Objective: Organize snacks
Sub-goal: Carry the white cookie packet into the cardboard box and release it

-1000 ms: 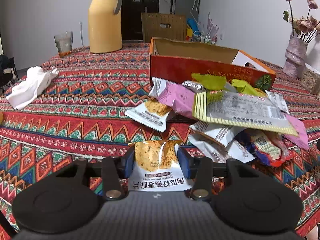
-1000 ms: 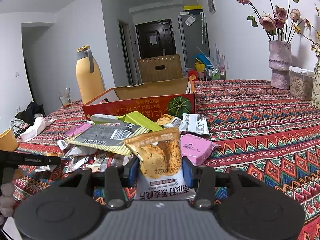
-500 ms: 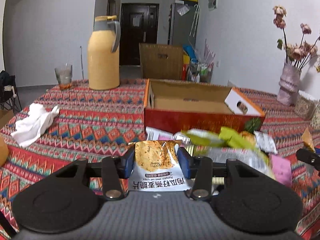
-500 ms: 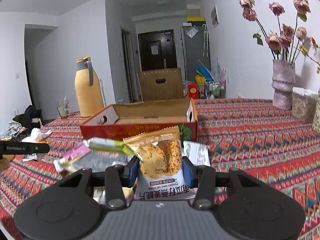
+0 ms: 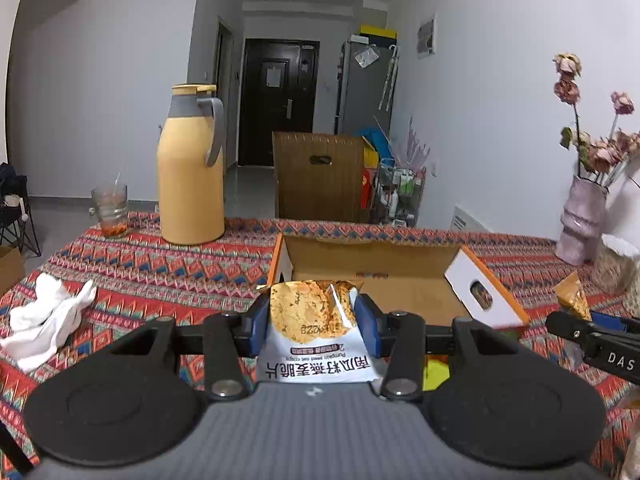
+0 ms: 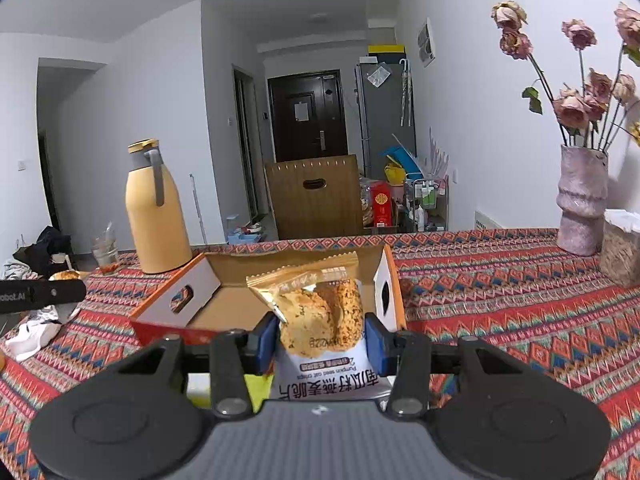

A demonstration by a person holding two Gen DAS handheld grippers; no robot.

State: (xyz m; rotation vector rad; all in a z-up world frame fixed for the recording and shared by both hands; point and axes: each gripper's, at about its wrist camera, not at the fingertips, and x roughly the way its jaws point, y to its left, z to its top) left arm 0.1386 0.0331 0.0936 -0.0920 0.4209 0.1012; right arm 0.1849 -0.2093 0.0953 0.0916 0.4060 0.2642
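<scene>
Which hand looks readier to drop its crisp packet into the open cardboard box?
Probably the right tool: its white-and-orange crisp packet sits centred before the orange cardboard box. The left tool faces the box's left end.

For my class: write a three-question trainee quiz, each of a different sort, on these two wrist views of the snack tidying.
1. True or false: the left tongs are empty.
2. The cardboard box is: A) closed, B) open and looks empty, C) full of packets?
3. Fill in: the right tongs grip a ____ packet.

Key:
1. False; they grip a crisps packet.
2. B.
3. Crisps.
</scene>
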